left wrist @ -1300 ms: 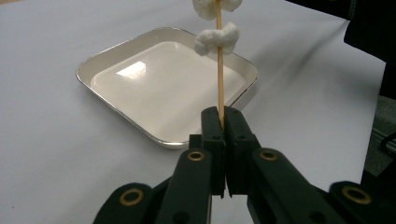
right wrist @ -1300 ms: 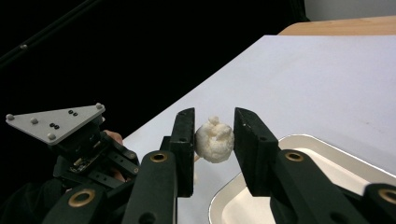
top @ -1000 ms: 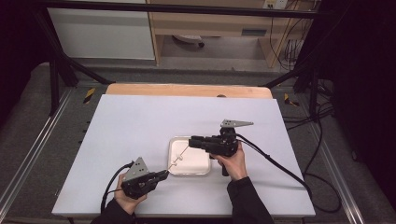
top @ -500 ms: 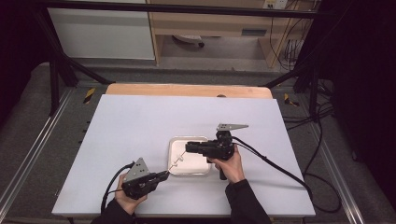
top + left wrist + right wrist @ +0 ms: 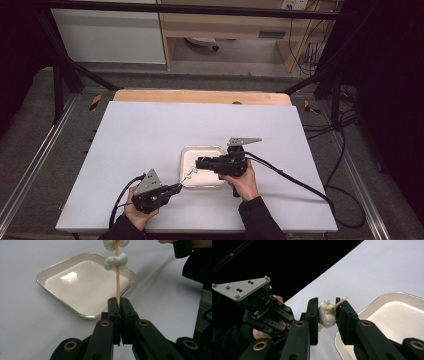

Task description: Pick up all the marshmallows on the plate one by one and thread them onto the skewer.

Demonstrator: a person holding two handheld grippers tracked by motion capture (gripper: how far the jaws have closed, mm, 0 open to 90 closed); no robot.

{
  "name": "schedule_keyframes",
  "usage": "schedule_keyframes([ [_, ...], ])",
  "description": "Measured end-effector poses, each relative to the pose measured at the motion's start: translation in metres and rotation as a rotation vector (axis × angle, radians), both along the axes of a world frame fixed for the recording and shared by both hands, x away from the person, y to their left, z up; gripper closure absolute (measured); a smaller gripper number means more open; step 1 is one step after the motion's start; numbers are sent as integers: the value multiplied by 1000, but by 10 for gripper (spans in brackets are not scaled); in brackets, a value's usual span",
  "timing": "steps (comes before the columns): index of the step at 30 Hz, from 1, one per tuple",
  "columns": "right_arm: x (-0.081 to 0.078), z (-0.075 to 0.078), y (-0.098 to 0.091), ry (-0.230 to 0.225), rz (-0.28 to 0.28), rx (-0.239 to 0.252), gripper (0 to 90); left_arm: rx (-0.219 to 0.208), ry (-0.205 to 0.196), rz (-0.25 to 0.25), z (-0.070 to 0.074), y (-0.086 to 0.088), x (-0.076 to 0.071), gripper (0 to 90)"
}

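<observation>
A white table (image 5: 150, 130) carries one shallow white tray (image 5: 187, 157).

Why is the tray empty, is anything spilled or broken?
Nothing stands out. The tray is clean, and the white puffs sit on the skewer the left gripper holds. The right gripper pinches the top puff.

High view overhead, facing forward-down; gripper views close, sharing tray (image 5: 62, 270).
</observation>
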State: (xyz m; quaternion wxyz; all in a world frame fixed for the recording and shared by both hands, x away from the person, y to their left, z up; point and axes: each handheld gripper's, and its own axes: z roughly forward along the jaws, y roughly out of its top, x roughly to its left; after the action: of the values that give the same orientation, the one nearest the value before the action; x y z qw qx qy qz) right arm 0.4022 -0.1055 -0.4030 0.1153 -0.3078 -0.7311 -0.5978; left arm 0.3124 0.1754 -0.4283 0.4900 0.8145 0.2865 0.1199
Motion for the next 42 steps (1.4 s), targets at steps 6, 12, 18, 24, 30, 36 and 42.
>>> schedule_keyframes([
  [6, -2, 5, -4, -83, -41, -50, 453, -4, -6, 5, -1, 2, 4, 882],
  [12, -8, 5, -10, -183, -100, -154, 221, -2, 6, 17, -2, 3, 5, 882],
  [18, -8, -1, -27, -203, -149, -216, 93, 11, 32, 42, -1, 5, 5, 882],
  [24, -9, -12, -50, -199, -206, -274, 31, 18, 54, 45, -2, 4, 8, 882],
  [30, -12, -22, -71, -202, -237, -336, 5, 23, 66, 55, 1, 3, 11, 882],
  [36, -18, -32, -93, -206, -260, -402, 5, 30, 81, 59, 4, 2, 15, 881],
  [42, -25, -45, -113, -189, -285, -462, 5, 44, 95, 68, 9, -1, 21, 881],
])
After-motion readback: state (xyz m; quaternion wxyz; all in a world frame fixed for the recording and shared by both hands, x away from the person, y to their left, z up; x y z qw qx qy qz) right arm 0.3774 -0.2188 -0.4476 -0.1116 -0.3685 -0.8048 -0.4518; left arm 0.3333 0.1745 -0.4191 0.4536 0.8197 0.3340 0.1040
